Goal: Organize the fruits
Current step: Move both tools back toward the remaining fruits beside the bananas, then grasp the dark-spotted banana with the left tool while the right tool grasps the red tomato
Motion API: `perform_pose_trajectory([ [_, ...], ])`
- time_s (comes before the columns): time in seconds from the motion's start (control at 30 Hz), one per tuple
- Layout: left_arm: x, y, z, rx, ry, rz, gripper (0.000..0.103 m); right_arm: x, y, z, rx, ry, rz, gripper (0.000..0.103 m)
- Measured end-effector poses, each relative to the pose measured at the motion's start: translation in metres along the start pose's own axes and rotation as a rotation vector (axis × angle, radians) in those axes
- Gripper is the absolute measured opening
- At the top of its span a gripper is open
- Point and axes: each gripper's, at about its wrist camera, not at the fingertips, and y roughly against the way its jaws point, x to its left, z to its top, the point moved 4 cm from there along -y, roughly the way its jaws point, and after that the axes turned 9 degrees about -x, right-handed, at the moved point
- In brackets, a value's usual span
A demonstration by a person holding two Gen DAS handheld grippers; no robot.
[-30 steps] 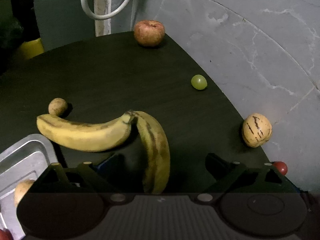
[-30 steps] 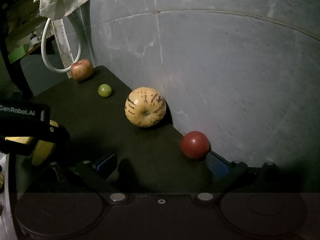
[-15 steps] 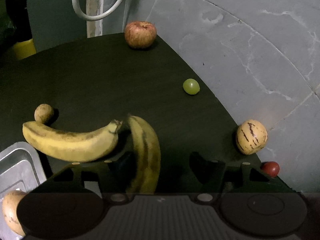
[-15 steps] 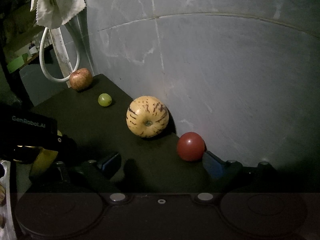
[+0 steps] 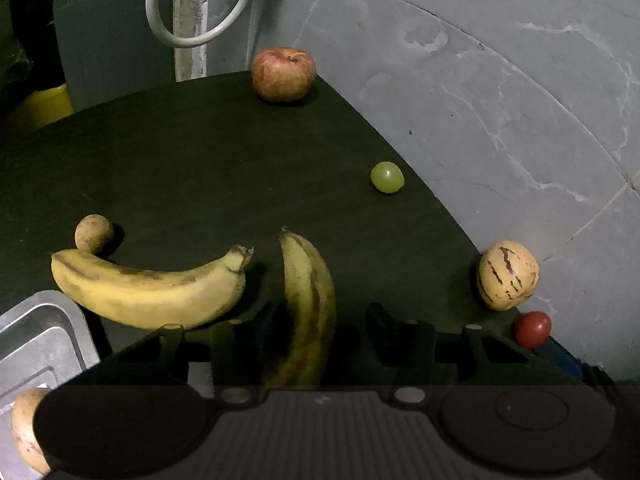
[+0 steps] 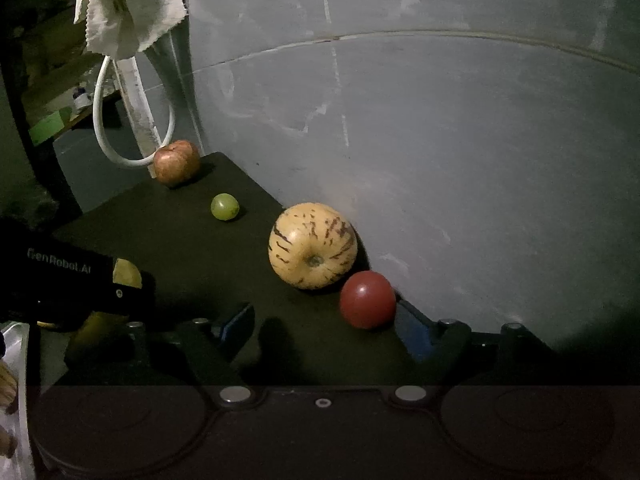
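Two spotted bananas lie on the dark table (image 5: 192,168). My left gripper (image 5: 320,320) is shut on the right banana (image 5: 308,292), whose stem tip stands apart from the left banana (image 5: 152,292). A small brown fruit (image 5: 94,234) touches the left banana's far end. My right gripper (image 6: 326,328) is open, and a small red fruit (image 6: 368,300) rests just inside its right fingertip (image 6: 416,332). Beside the red fruit sits a striped yellow melon (image 6: 313,246). Further back are a green grape (image 6: 225,207) and a red apple (image 6: 177,162).
A metal tray (image 5: 40,332) at the lower left holds a pale fruit (image 5: 24,432). The grey wall (image 5: 500,120) borders the table's right edge. A white hose loop (image 5: 192,36) and a hanging cloth (image 6: 124,12) are behind the apple. The left gripper's body (image 6: 60,284) fills the right view's left side.
My left gripper's fingers have narrowed onto the right banana, and its stem has pulled away from the left banana. The right gripper edged nearer the red fruit, still open.
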Motion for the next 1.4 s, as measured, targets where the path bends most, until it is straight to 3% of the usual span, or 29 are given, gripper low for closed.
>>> perform_pose_trajectory([
  [0.17, 0.003, -0.001, 0.000, 0.002, -0.003, 0.012, 0.043, 0.006, -0.007, 0.004, 0.001, 0.017, 0.011, 0.066],
  [0.43, 0.001, -0.002, 0.001, 0.008, -0.032, 0.043, 0.033, 0.010, -0.012, 0.008, 0.004, 0.060, -0.006, 0.038],
  [0.53, 0.000, -0.001, 0.000, 0.012, -0.032, 0.047, 0.032, 0.010, -0.010, 0.006, 0.011, 0.068, 0.000, 0.034],
  [0.93, -0.005, 0.026, -0.017, 0.028, -0.007, 0.030, 0.032, 0.013, 0.014, -0.003, 0.035, 0.094, 0.075, 0.031],
  [1.4, 0.009, 0.092, -0.019, -0.047, 0.058, 0.088, 0.032, 0.038, 0.071, 0.000, -0.009, 0.133, 0.194, 0.031],
])
